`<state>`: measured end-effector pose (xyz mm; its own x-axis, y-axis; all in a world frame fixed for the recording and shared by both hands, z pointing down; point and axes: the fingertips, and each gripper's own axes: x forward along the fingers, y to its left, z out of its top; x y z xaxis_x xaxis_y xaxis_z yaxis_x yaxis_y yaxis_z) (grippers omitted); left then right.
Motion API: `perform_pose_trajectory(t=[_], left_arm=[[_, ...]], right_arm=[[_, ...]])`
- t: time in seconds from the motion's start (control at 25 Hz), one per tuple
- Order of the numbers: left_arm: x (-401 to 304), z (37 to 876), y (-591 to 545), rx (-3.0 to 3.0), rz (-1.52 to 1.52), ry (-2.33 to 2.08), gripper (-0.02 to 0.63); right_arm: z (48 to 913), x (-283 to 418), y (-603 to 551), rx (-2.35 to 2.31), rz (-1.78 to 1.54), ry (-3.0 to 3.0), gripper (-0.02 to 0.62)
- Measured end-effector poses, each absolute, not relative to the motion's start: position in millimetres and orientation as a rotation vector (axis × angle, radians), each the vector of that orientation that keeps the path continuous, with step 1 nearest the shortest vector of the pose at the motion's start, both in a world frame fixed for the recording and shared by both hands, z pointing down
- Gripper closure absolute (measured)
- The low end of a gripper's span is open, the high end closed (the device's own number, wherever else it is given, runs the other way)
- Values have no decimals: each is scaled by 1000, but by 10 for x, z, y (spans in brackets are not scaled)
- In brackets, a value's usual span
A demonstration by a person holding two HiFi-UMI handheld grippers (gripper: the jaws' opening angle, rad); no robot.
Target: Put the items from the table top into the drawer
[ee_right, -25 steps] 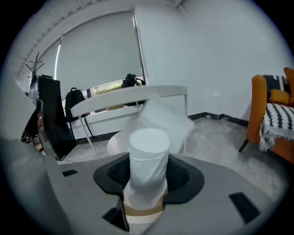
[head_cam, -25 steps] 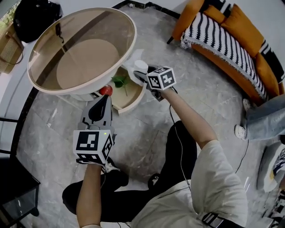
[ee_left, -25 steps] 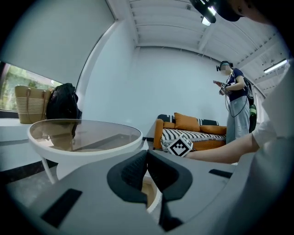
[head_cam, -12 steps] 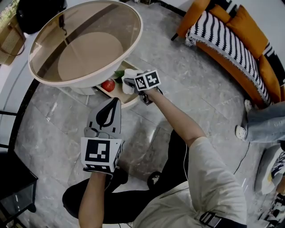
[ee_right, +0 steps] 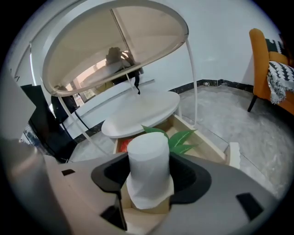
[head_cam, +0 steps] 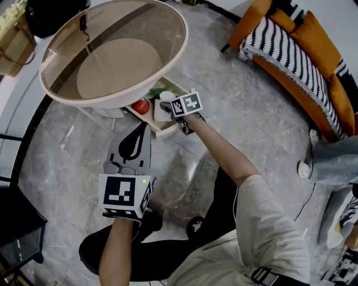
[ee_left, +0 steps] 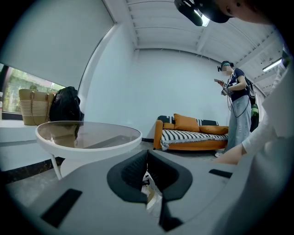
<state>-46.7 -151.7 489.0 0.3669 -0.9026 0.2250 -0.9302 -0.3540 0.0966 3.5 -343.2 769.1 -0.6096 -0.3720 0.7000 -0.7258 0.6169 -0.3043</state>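
right fingers (ee_right: 190, 176) just opening round white roll (ee_right: 147, 165), seemingly loose, left fingers (ee_left: 128, 176) closed empty

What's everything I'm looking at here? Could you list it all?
table: one, glass with cream rim, upper left
drawer: one, pale wood, open under the table
fruit: one, red, in the drawer
leaves: few, green, in the drawer
paper roll: one, white, upright in the drawer
sofa: one, orange, upper right
throw: one, black-and-white striped, on the sofa
black bag: one, black, behind the table
woven bag: one, beige, beside the black bag
left gripper: one, grey, shut, empty
right gripper: one, grey, jaws just opened, paper roll between them
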Motion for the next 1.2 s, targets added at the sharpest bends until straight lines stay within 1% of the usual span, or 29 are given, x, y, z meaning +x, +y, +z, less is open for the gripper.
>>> perform_pose_trajectory(t=[0.2, 0.52, 0.68, 0.88, 1.2], left_arm=[[-484, 4877, -1479, 2412, 190, -1669, 584], [-499, 4871, -1484, 2409, 181, -1679, 584], [-481, 4975, -1613, 2441, 241, -1652, 584], [-514, 5150, -1825, 2418, 272, -1616, 584], [-217, 5451, -2131, 2423, 298, -1503, 584]], right_arm=[[7631, 51, -3429, 863, 769, -2271, 322], [7412, 203, -3367, 847, 775, -2366, 322], [7293, 320, -3277, 935, 838, -2429, 322], [7273, 348, -3108, 948, 674, -2455, 323], [7260, 260, -3145, 891, 586, -2498, 324]])
